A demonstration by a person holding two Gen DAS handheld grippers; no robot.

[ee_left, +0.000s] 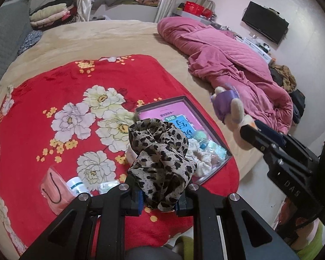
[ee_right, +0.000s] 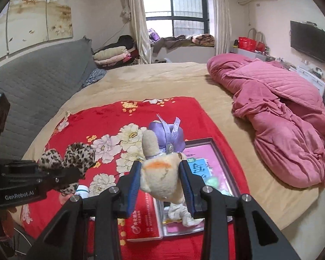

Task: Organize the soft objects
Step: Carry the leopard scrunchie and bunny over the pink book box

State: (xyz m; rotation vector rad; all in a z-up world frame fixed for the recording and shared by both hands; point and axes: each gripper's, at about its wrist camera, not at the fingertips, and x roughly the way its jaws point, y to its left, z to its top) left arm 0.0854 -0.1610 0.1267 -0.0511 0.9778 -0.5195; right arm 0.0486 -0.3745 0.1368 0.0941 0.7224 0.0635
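My left gripper [ee_left: 159, 197] is shut on a leopard-print scarf [ee_left: 160, 158] and holds it above the red floral blanket [ee_left: 54, 99]. The scarf also shows in the right wrist view [ee_right: 69, 158]. My right gripper [ee_right: 160, 186] is shut on a cream plush toy with a purple bow [ee_right: 162, 169], held above an open dark box [ee_right: 218, 149]. The toy also shows in the left wrist view [ee_left: 229, 106], right of the box [ee_left: 162, 104]. The box holds a pink sheet, a cream scrunchie [ee_left: 201, 156] and small green soft items.
A pink paper bag [ee_left: 54, 192], a white jar [ee_left: 75, 185] and a packet lie on the blanket at front left. A red box lid [ee_right: 145, 216] lies beside the box. A crumpled pink quilt [ee_right: 281, 117] fills the bed's right side. A grey headboard [ee_right: 32, 86] is at left.
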